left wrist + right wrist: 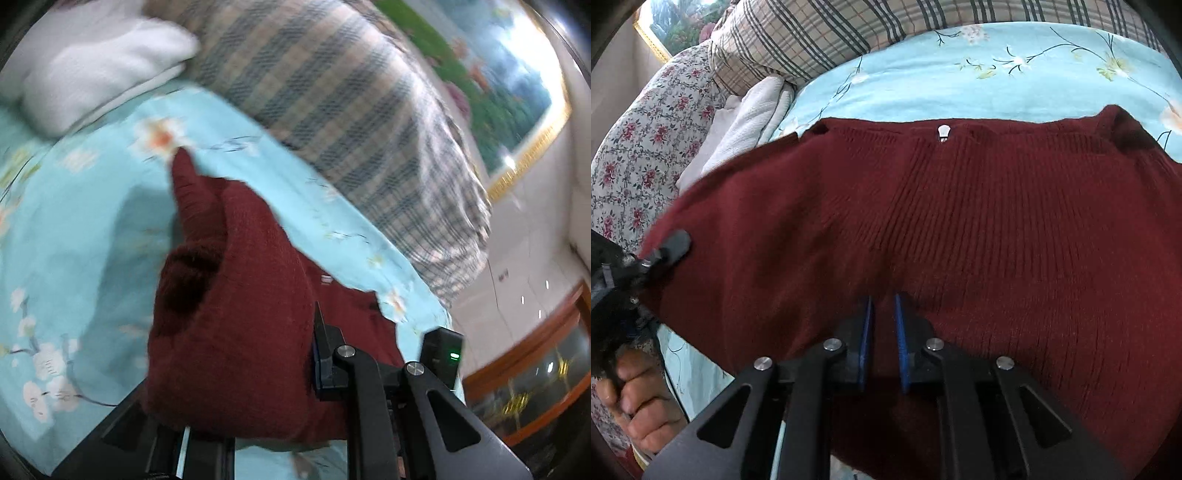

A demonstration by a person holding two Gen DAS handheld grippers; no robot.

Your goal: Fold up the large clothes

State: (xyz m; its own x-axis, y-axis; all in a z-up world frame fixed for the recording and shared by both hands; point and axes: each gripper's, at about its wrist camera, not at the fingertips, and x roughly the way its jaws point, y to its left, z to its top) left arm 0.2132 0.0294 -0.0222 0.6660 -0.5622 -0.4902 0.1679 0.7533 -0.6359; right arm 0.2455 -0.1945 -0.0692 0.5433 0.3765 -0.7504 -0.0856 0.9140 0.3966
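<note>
I see a dark red ribbed knit sweater (960, 221) spread across a bed under a light blue floral bedsheet (960, 85). Clutter sits at the far side: a beige plaid quilt (820, 33) bunched along the sheet's far edge, a white folded towel (746, 122) touching the sweater's left corner, and a floral-print pillow (646, 140) further left. Bare sheet lies beyond the sweater's far hem, up to the quilt; in the left wrist view there's more bare sheet to the left of the cloth. The right hand-held gripper (882, 299) has its blue pads (866, 332) clenched on a pinch of knit at the sweater's near edge, mid-width. The left hand-held gripper (670, 245) grips the sweater's left edge, and its own view shows red cloth draped over the fingers (325, 354), lifted off the sheet. A person's hand (631, 402) holds that tool's handle at lower left.
</note>
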